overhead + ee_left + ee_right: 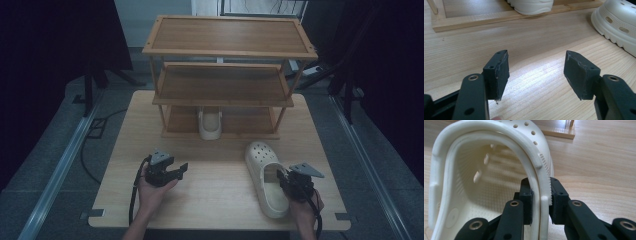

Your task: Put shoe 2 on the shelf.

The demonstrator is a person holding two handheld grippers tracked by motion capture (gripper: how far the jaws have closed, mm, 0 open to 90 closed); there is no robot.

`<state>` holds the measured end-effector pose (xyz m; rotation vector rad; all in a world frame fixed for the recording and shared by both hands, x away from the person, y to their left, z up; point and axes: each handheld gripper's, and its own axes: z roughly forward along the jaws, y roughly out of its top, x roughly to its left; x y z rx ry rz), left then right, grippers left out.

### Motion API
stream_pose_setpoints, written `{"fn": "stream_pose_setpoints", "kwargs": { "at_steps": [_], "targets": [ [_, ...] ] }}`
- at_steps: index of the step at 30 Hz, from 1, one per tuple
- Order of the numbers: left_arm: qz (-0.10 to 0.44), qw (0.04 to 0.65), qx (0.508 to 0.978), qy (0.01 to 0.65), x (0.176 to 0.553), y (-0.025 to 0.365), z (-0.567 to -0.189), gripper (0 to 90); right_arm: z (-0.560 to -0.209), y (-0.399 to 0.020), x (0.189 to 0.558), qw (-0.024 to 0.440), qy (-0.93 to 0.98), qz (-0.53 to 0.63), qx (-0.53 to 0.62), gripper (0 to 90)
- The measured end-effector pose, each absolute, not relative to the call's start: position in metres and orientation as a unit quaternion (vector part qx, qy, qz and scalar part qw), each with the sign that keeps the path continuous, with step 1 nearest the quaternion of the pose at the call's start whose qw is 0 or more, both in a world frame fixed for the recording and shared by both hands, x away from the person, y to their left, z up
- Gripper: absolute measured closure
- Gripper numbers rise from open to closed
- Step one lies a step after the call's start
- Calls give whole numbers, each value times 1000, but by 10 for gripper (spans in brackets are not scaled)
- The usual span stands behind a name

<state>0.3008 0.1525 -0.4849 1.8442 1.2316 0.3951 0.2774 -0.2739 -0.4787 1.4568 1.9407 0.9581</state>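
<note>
My right gripper (541,202) has its two black jaws pinched on the side wall of a cream clog (486,167), one jaw inside the shoe and one outside, so the rim sits tight between them. I hold it by the wall near the heel because that part is thin enough to fit in the jaws and stiff enough to lift the whole shoe. From the high camera, this clog (264,175) lies on the wooden table (210,200) at the lower right of the picture, toe pointing up toward the shoe rack (225,75), and my right gripper (287,182) sits at its right side near the heel. The other clog (210,125) of the pair is already on the bottom shelf of the rack, in the middle of the picture, with its heel toward me. I think the shoe I am holding should go next to it, so the pair stays together. There is free room on that shelf beside the first shoe. My left gripper (176,171) rests at the lower left, well apart from the shoe. In its own camera its jaws stand wide open with nothing between them, just bare table under them, and the held clog (619,27) peeks in at the upper right. I keep that hand out of the way so it does not bump anything.
</note>
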Motion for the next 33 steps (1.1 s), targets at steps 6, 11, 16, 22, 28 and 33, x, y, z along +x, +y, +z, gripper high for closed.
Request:
{"fn": "stream_pose_setpoints", "kwargs": {
  "at_steps": [6,11,16,22,28,33],
  "targets": [
    [158,429,740,494,301,153,-485,373,-474,-275,275,271,712,370,532,758],
    [159,431,738,494,301,153,-485,373,-469,-276,273,267,707,389,526,758],
    [159,430,738,496,302,155,-485,373,-465,-276,273,265,702,404,523,758],
    [160,433,736,495,301,155,-482,373,-458,-272,281,269,701,415,514,756],
    [162,442,730,495,300,159,-477,373,-449,-264,297,272,697,427,507,756],
    [160,442,729,498,300,160,-478,373,-445,-257,311,277,697,430,502,756]
  ]
}}
